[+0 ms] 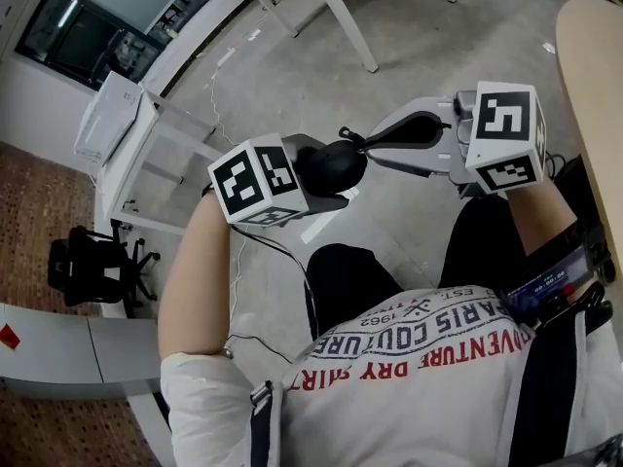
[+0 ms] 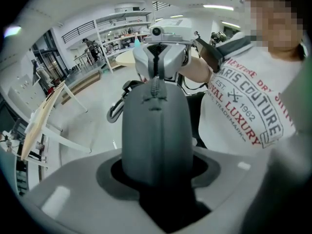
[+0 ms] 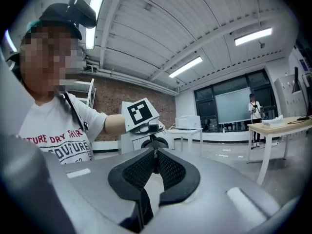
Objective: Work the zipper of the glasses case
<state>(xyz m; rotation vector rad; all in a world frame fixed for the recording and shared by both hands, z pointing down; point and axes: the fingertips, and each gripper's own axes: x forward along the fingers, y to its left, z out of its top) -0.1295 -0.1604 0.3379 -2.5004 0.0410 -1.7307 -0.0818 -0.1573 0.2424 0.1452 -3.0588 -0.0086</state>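
Note:
I hold both grippers in mid-air above my lap. The dark grey glasses case (image 1: 333, 163) is clamped in my left gripper (image 1: 326, 191); in the left gripper view the case (image 2: 155, 130) stands up between the jaws of the left gripper (image 2: 155, 172), zipper line (image 2: 155, 89) facing the camera and a carabiner (image 2: 114, 113) hanging at its side. My right gripper (image 1: 375, 142) reaches in from the right, and its fingertips meet at the case's end. Seen in the right gripper view, the right gripper (image 3: 155, 155) is shut on the thin zipper pull (image 3: 155, 149), beyond it the case (image 3: 154, 141).
Below me is grey concrete floor. A white table leg (image 1: 343, 22) stands ahead, a wooden tabletop (image 1: 594, 76) at the right, a white rack (image 1: 146, 168) and a black office chair (image 1: 92, 261) at the left. A person (image 3: 254, 112) stands far off.

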